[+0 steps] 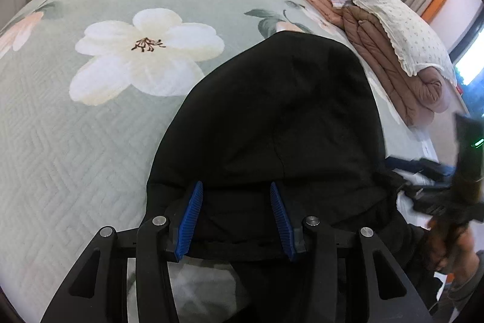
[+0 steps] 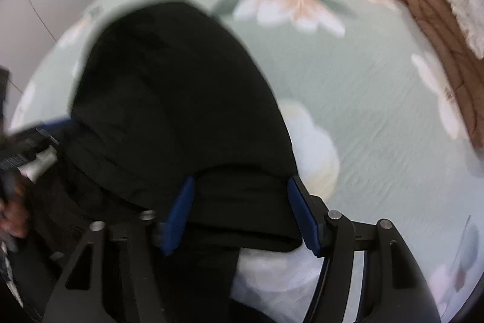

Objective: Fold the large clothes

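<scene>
Black garment (image 1: 272, 117) is lying on the floral bedspread (image 1: 90, 141), near edge bunched between both tools. Left gripper (image 1: 236, 220) and right gripper (image 2: 242, 214): jaws spread, straddling the near hem, not pinching. Folded brown quilt (image 1: 393, 65) and pillow (image 1: 390, 20) are sitting far right.

Light: soft, even daylight from the window (image 1: 467, 65) at right
Left view: sharp (edges bowed by fisheye)
Right view: motion-blurred throughout
Black garment (image 1: 272, 117): detail lost in darkness
</scene>
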